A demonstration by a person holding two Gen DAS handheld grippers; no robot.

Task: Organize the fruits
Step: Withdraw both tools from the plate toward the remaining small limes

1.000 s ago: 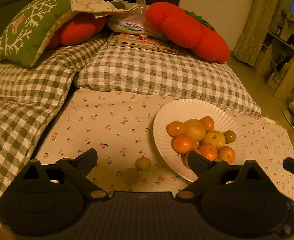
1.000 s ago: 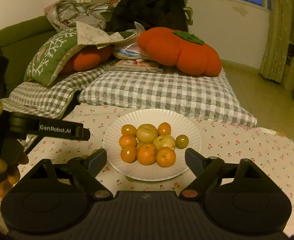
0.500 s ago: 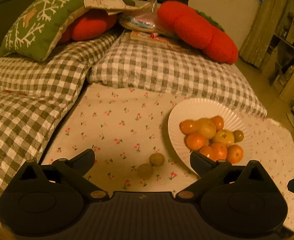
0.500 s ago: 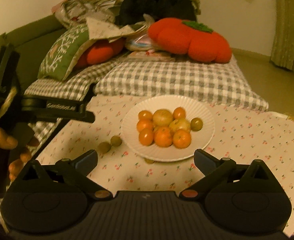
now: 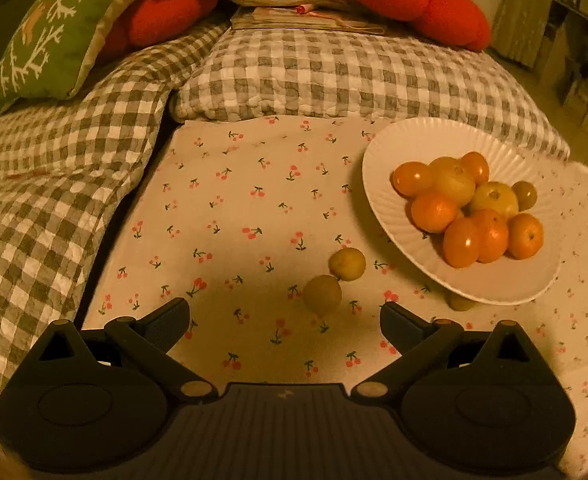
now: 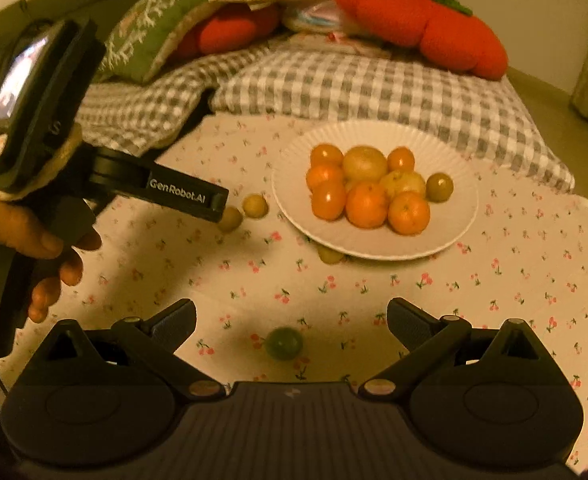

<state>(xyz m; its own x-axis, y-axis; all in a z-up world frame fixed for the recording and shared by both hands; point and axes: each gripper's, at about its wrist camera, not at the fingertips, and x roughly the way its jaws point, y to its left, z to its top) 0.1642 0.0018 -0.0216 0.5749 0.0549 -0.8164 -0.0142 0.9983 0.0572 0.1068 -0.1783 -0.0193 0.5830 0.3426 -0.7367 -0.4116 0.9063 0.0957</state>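
Fruits (image 5: 469, 208) fill the plate (image 5: 377, 160), strays (image 5: 321, 294) beside it; both tongs (image 5: 284, 316) (image 6: 292, 314) apart, empty.

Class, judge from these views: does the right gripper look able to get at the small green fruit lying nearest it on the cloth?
Probably yes. The right gripper is open, the green fruit lies between its fingers, and nothing blocks it.
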